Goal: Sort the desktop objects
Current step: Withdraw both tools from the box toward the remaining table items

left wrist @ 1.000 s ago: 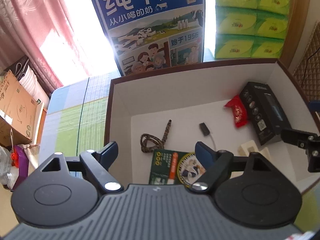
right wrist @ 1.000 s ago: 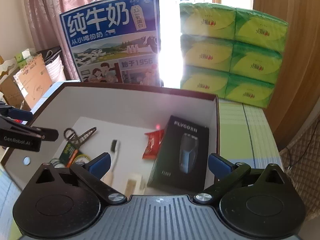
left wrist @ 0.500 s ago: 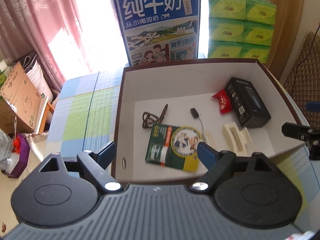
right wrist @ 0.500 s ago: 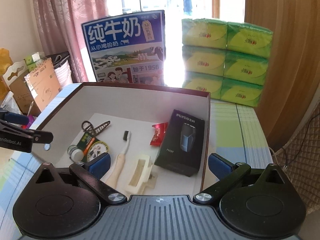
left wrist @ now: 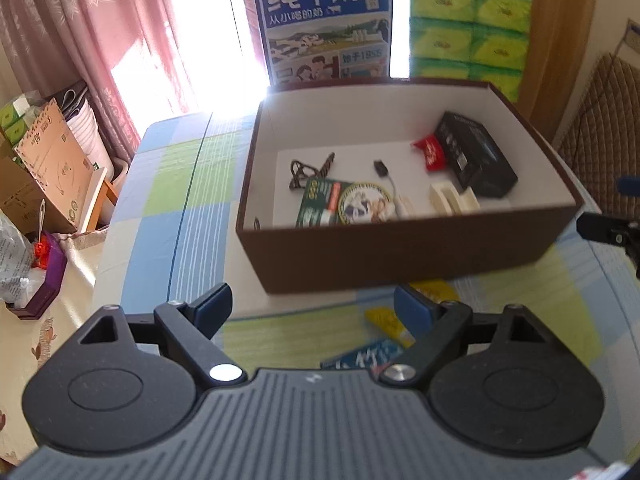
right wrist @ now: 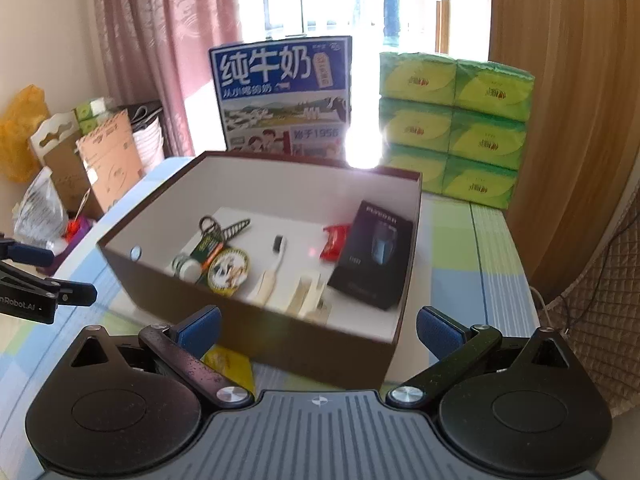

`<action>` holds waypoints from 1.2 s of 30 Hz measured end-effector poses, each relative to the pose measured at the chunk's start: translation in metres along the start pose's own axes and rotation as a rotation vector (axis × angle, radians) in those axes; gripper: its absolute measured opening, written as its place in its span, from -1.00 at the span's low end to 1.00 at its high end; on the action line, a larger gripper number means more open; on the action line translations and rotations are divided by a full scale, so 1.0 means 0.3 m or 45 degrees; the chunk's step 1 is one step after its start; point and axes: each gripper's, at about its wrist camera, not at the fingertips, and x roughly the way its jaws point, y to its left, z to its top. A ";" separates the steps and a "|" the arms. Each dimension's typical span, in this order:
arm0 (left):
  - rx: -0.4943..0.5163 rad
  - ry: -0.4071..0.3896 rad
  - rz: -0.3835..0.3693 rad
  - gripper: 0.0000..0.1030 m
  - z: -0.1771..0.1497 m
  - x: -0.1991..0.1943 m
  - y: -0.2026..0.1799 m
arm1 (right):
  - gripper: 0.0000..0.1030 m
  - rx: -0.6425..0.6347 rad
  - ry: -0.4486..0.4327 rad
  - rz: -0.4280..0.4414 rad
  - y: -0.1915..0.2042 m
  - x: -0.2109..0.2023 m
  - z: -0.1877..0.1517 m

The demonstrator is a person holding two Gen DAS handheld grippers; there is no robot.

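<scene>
Now your left gripper (left wrist: pixel 310 306) and right gripper (right wrist: pixel 318 326) both stand spread and hold nothing, just before the brown cardboard box (left wrist: pixel 400 252); a black rectangular carton (right wrist: pixel 370 254) and a red snack packet (right wrist: pixel 335 241) lie inside it.

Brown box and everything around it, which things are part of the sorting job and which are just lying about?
Part of the job:
- brown box
- black shaver box
- red snack packet
- toothbrush
- scissors
- yellow packet outside the box
- left gripper and right gripper, both open

Just lying about:
- milk carton
- green tissue packs
- curtain
</scene>
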 end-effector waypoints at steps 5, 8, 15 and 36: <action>0.008 0.027 0.000 0.65 -0.072 -0.007 -0.005 | 0.96 -0.018 0.038 0.008 0.011 -0.023 -0.066; 0.011 0.035 0.001 0.65 -0.105 -0.012 -0.008 | 0.96 -0.018 0.067 0.011 0.016 -0.032 -0.104; 0.028 0.061 -0.007 0.65 -0.156 -0.008 -0.025 | 0.96 -0.026 0.122 -0.002 0.026 -0.045 -0.176; 0.069 0.115 -0.053 0.60 -0.212 0.027 -0.014 | 0.96 -0.057 0.208 0.023 0.060 -0.007 -0.239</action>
